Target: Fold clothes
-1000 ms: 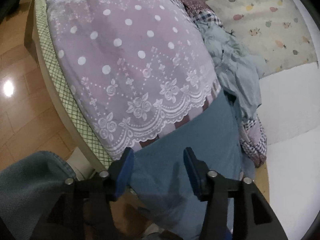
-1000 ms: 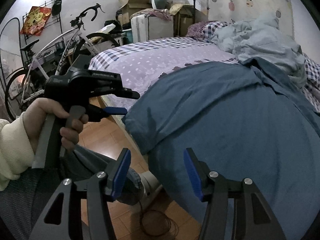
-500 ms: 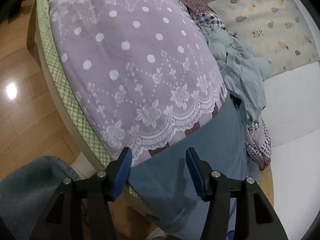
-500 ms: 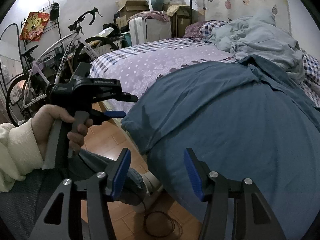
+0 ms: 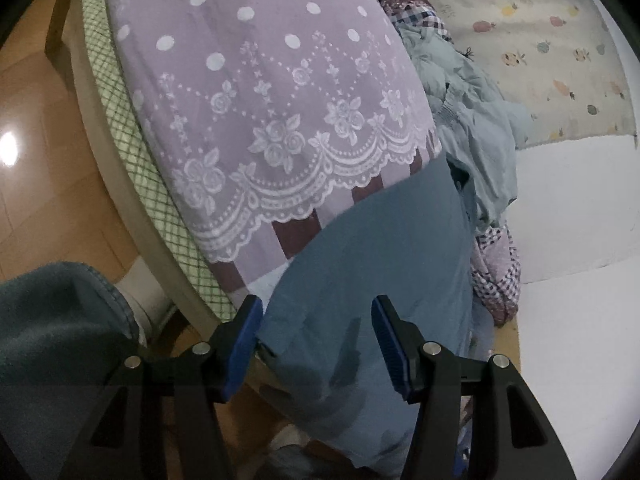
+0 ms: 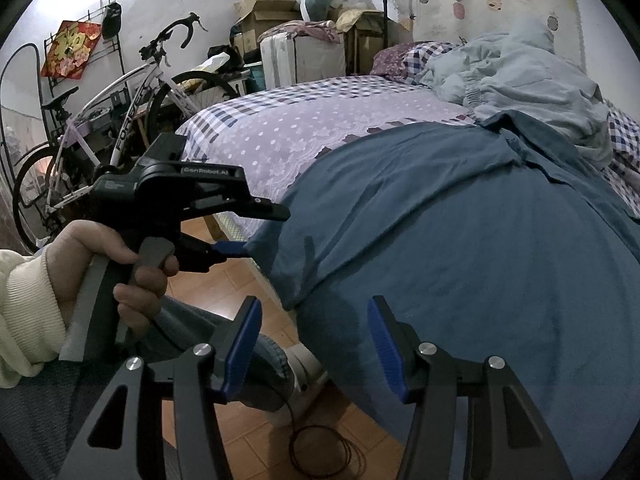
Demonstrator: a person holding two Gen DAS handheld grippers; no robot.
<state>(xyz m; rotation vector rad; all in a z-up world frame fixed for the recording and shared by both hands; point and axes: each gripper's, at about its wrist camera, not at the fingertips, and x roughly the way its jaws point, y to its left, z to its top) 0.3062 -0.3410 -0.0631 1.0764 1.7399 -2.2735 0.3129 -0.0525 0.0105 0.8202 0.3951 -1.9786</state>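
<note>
Over on the far left of the right wrist view there's a white bicycle [image 6: 120,120] parked against the wall, with cardboard boxes [image 6: 264,4] stacked further along behind the bed [image 6: 320,120]. A hand [image 6: 116,272] in a cream sleeve [image 6: 20,320] grips the left gripper [image 6: 236,249], which sits right at the left edge of the blue shirt [image 6: 460,248]. From its own camera its blue fingers [image 5: 244,336] are spread apart with the shirt's hem between them, not clamped on anything.

The shirt is laid out flat across the near side of the bed, draping over the near edge toward the wood floor [image 6: 256,440]. The right gripper [image 6: 314,348] hovers just off that edge, jaws wide apart, nothing in them.

Toward the right, a crumpled pale blue garment [image 6: 528,80] is piled at the far corner of the bed, touching the shirt's collar end.
</note>
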